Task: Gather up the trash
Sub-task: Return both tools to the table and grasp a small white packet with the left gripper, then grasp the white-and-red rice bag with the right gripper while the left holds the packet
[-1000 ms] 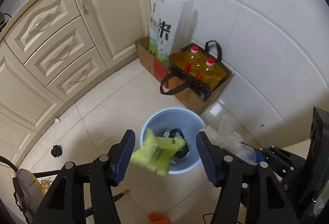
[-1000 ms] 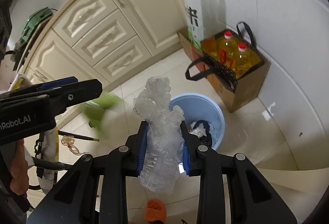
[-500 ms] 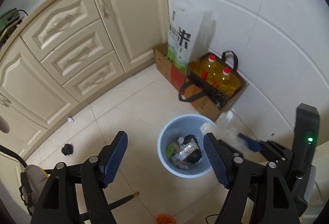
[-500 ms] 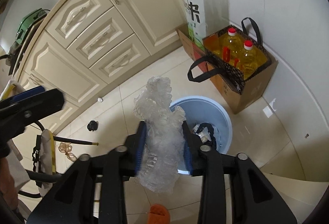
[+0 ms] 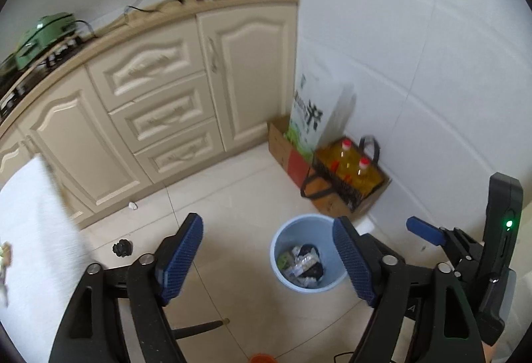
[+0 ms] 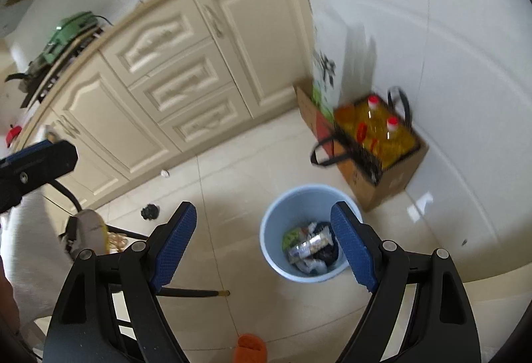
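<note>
Right, I have both tongs up over the tiled floor [image 6: 252, 156], and each pair is spreading wider with nothing between its blue pads. The left tongs [image 5: 266, 258] frame the floor and the near edge of the blue bin [image 5: 307, 253]; the right tongs [image 6: 262, 246] straddle the same bin from a slightly different angle. The trash [image 6: 311, 246] sits inside the bin: a crumpled clear wrapper, a scrap of green and something dark, though I cannot make out more through the blur. Just behind the bin stands a cardboard box [image 6: 382, 176] against the white wall, carrying a black-handled bag with two oil bottles [image 6: 382, 126], red caps upright. A tall white sack [image 5: 307, 116] leans in the corner beside the cream cabinets [image 5: 159, 116]. On the surface above them I see a row of bottles and a green appliance [image 5: 43, 37]. A small black object [image 6: 150, 211] and a white scrap [image 6: 165, 173] lie on the floor near the cabinet base.
</note>
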{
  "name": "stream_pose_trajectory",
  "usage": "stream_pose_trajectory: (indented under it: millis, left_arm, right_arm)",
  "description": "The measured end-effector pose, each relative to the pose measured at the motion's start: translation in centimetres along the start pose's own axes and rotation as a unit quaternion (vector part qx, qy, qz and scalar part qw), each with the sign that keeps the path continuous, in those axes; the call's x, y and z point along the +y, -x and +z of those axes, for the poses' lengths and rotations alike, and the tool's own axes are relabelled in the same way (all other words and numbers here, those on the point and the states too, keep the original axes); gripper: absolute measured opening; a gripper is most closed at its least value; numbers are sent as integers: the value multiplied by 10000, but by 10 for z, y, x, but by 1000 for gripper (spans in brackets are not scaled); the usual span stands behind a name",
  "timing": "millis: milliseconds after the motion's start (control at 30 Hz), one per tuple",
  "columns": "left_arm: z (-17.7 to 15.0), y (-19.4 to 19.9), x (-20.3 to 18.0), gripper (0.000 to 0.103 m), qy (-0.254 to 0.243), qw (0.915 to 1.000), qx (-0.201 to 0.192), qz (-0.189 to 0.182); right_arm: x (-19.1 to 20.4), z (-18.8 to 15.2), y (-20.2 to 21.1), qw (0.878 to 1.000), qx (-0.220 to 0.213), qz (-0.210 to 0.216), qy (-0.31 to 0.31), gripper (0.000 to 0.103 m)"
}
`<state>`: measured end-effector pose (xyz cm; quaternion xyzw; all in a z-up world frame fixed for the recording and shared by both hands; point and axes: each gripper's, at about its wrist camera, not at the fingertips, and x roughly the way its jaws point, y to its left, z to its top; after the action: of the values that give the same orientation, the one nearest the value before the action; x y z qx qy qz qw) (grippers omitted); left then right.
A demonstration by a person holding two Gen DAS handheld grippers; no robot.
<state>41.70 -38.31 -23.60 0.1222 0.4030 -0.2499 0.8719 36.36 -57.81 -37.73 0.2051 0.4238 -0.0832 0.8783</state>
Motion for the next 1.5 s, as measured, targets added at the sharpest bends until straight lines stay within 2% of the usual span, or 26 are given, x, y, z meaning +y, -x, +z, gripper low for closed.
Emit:
stream_pose_trajectory:
  millis: [100, 167, 267, 400, 467, 533, 667, 767, 867, 933, 1033, 1067, 1100, 1133, 1167, 1233, 1267, 1367, 1500]
  left_arm:
    - [-15, 62, 35, 81, 105, 9992, -386, 62]
    - [-25, 100, 62, 87, 157, 9977, -633, 200]
    - [-44, 153, 113, 89, 328, 9939, -963, 430]
    - [-79, 196, 179, 93, 594, 9880, -1160, 825]
    - [-102, 212, 223, 94, 793, 9825, -1262, 1116]
    - [-121, 218, 255, 94, 934, 9806, -1213, 1225]
    - [-165, 214, 318, 94, 1274, 9778, -836, 1436]
    - [-192, 198, 345, 94, 1427, 9777, -527, 1449]
    - [-201, 175, 354, 92, 1493, 9794, -274, 1331]
    - [-203, 162, 356, 86, 1521, 9796, -141, 1306]
    - [-209, 143, 355, 72, 1442, 9815, 88, 1257]
    - [-205, 135, 355, 61, 1429, 9825, 187, 1177]
    - [-203, 128, 358, 43, 1444, 9828, 313, 1103]
    - [-203, 122, 364, 41, 1496, 9822, 454, 1040]
    - [-205, 128, 368, 40, 1549, 9826, 312, 981]
    - [-208, 139, 375, 40, 1615, 9805, 334, 1064]
    - [-214, 150, 380, 40, 1662, 9794, 220, 1128]
    - [-225, 174, 397, 39, 1935, 9718, 58, 1349]
    - [-229, 187, 414, 39, 2303, 9592, -91, 1640]
  right_arm:
    - [39, 12, 35, 9993, -259, 67, 246, 86]
    - [75, 18, 60, 9976, -461, 146, 496, 88]
    - [136, 25, 87, 9930, -703, 304, 896, 94]
    - [219, 25, 102, 9853, -794, 597, 1390, 95]
    - [258, 22, 99, 9810, -772, 698, 1637, 97]
    - [292, 18, 91, 9770, -705, 716, 1880, 98]
    - [348, 10, 68, 9722, -480, 822, 2140, 98]
    - [385, 3, 52, 9667, -324, 955, 2350, 98]
    - [414, -5, 36, 9611, -144, 1032, 2557, 98]
    - [432, -12, 23, 9577, 9, 1104, 2657, 98]
    - [449, -21, 7, 9536, 170, 1093, 2799, 98]
    - [452, -23, 1, 9527, 213, 1087, 2831, 98]
    - [455, -24, -4, 9519, 251, 1079, 2858, 98]
    - [459, -26, -11, 9514, 296, 1057, 2878, 98]
    - [462, -27, -15, 9510, 325, 1048, 2889, 98]
    - [468, -29, -24, 9491, 384, 1036, 2949, 98]
    - [471, -30, -27, 9477, 387, 1059, 2986, 98]
    - [486, -33, -30, 9395, 351, 1221, 3182, 98]
    - [523, -46, -34, 9114, 295, 1518, 3815, 99]
